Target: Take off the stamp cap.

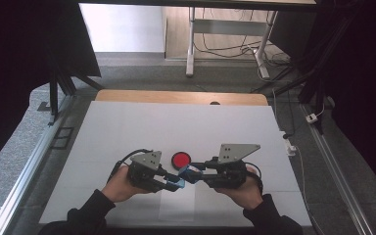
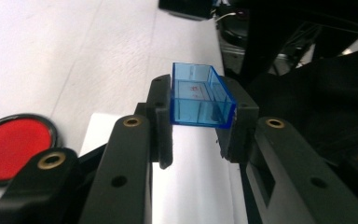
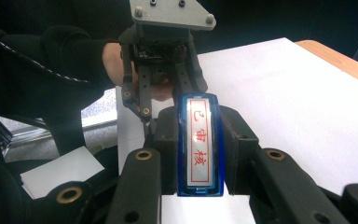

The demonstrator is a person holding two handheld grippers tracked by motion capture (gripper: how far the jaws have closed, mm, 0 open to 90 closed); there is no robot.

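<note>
The left tongs (image 1: 177, 184) are shut on a see-through blue plastic cap (image 2: 200, 96). In the left gripper view the cap sits between the two black jaws, with its open side up, and both jaws press on its sides.

The right tongs (image 1: 192, 174) are shut on a blue stamp (image 3: 199, 144). In the right gripper view the stamp stands between the jaws. It has a white face with a red frame and red signs on it.

In the high view the two tongs meet tip to tip, low over the near middle of the table (image 1: 127, 127). The cap and the stamp are just beside each other there, but I cannot tell if they touch. The left hand (image 1: 120, 185) and the right hand (image 1: 247, 188) hold the tongs from the near edge, and both arms have dark sleeves.

A round red ink pad (image 1: 180, 159) with a black rim lies on the white sheet, just behind the tongs. In the left gripper view it (image 2: 9, 147) shows at the low left, next to the left jaw.

A bare strip of wood (image 1: 176, 96) shows at the far edge of the table
</note>
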